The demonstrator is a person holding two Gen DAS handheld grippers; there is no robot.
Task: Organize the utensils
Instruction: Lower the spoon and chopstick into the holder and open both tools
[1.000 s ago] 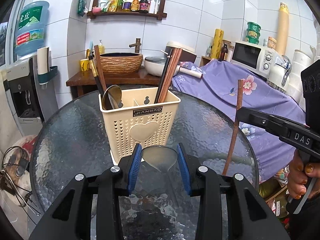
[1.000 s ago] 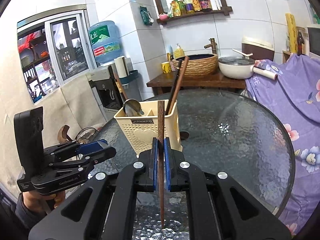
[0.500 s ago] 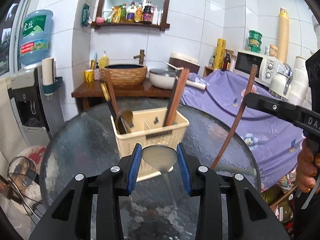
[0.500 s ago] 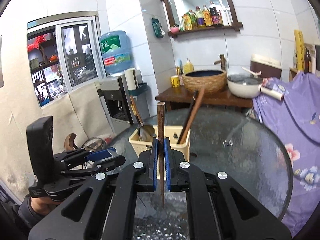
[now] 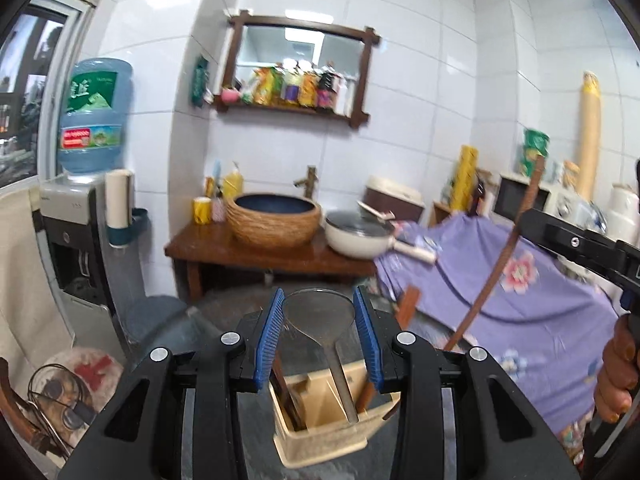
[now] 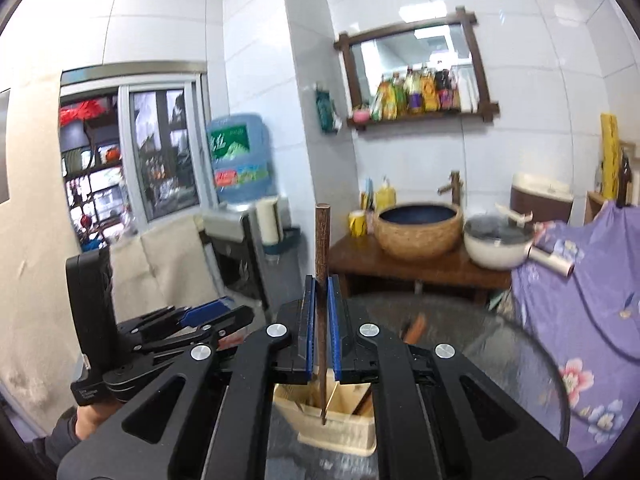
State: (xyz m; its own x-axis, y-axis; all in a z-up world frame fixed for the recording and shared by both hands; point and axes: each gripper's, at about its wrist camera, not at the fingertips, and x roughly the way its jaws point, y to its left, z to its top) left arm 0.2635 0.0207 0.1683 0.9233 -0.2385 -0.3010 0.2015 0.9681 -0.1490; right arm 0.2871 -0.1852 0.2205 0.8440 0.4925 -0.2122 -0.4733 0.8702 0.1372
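Observation:
A beige utensil caddy (image 5: 328, 428) stands on the round glass table, with dark chopsticks and a ladle in its compartments. My left gripper (image 5: 319, 332) is shut on a metal spoon (image 5: 320, 312), bowl up, its handle reaching down into the caddy. My right gripper (image 6: 320, 332) is shut on a brown wooden chopstick (image 6: 322, 236), held upright, its tip down inside the caddy (image 6: 340, 428). The right gripper also shows in the left wrist view (image 5: 576, 244) with the chopstick (image 5: 496, 268) slanting down toward the caddy.
The glass table (image 6: 500, 360) curves away on the right. Behind it stand a wooden washstand with a woven basin (image 5: 274, 220) and a white pot (image 5: 358, 236). A purple flowered cloth (image 5: 532, 292) covers furniture on the right. A water dispenser (image 5: 76, 216) stands on the left.
Both grippers have risen above the caddy and tilted down over it. The spoon handle and the chopstick tip now reach into the caddy from above.

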